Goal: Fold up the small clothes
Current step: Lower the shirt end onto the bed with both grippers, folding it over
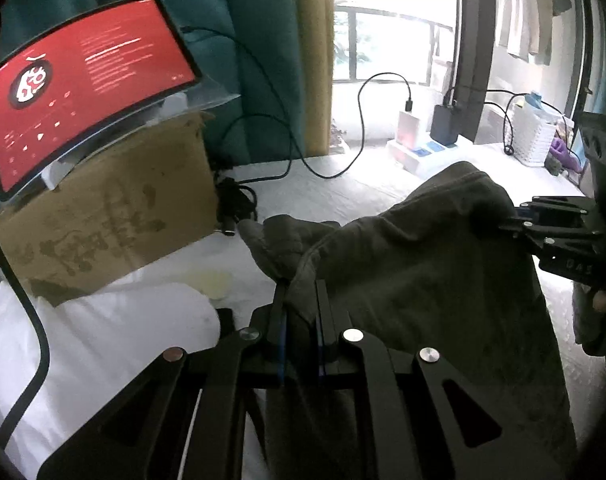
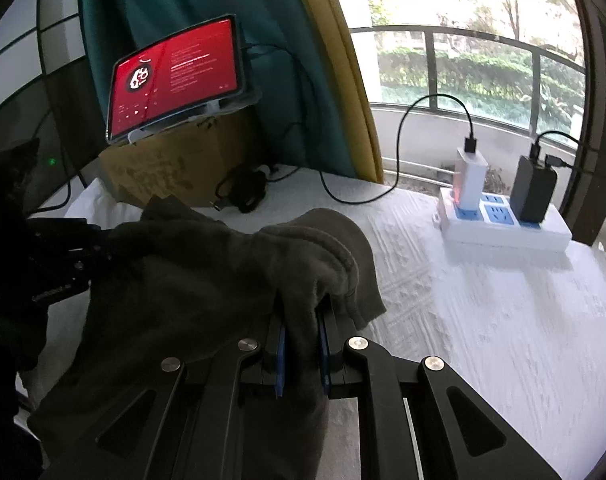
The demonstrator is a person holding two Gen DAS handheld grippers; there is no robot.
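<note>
Your left tool [image 1: 299, 292] and right tool [image 2: 303, 312] each pinched the dark grey fleecy garment [image 1: 423, 272], bunched and sagging between them.

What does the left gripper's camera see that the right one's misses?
Only the left wrist view: a white basket and hanging laundry by the window. Only the right wrist view: green trees outside. Both: the dark garment pinched by both grippers, the red tablet, the cardboard box and the power strip.
</note>
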